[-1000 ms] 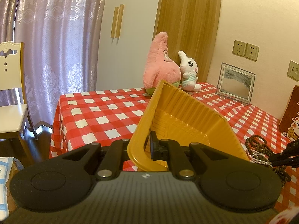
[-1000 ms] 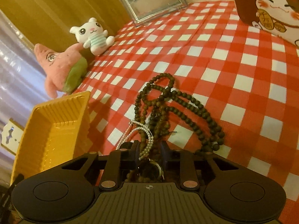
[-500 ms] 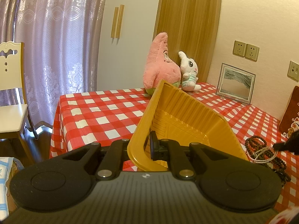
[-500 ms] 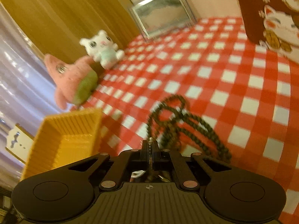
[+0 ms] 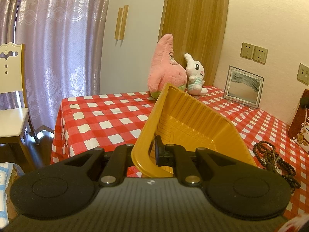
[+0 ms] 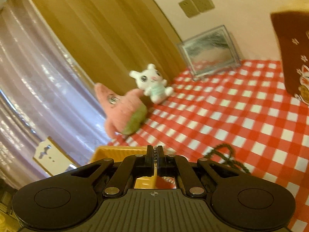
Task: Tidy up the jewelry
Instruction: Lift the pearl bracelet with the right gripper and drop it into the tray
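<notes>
Left gripper (image 5: 152, 150) jaws clamp yellow tray (image 5: 193, 119) wall, tray tilted above table (image 5: 100, 119). Right gripper (image 6: 154, 154) jaws pinch pearl strand (image 6: 155, 153). Dark bead necklace (image 5: 274, 160) lies on table beside tray.

No words, brand names or numbers can be read in either view. The dark red cushion (image 5: 300, 127) near the table's right edge bears only a lucky-cat picture, and its small marks are too blurred to read.
</notes>
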Available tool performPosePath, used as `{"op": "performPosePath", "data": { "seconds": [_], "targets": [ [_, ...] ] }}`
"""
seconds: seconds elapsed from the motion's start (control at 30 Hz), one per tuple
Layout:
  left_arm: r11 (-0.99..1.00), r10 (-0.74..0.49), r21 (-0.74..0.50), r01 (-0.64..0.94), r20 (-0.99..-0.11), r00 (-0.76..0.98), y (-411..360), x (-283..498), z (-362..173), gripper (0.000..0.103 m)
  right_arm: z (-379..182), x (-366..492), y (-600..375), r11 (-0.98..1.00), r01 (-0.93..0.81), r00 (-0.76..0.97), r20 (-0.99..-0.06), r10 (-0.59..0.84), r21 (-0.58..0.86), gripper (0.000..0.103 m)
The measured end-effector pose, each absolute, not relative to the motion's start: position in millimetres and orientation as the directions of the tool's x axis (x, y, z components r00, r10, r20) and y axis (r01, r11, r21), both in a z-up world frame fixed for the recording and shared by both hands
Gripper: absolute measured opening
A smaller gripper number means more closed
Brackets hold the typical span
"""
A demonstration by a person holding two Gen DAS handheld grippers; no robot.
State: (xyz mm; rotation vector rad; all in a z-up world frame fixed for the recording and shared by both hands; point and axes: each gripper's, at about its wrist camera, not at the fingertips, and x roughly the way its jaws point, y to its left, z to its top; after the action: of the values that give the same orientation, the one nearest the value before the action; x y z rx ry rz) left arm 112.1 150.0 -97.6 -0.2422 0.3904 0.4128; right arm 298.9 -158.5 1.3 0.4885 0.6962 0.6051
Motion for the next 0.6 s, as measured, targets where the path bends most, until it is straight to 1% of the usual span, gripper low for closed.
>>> {"op": "performPosePath", "data": {
  "seconds": [0.33, 0.6],
  "targets": [
    [0.888, 0.342, -0.152, -0.433, -0.412, 0.845, 148, 112, -97, 0.009, 59, 284, -137, 0.646, -0.476, 0.595, -0.323, 0.736, 0.596, 0.003],
    [0.889, 0.342, -0.15, -0.433, -0.411, 0.845, 148, 113, -96, 0.008, 88, 280, -98, 0.577, -0.57, 0.527, -0.279, 0.803, 0.585, 0.003]
  ]
}}
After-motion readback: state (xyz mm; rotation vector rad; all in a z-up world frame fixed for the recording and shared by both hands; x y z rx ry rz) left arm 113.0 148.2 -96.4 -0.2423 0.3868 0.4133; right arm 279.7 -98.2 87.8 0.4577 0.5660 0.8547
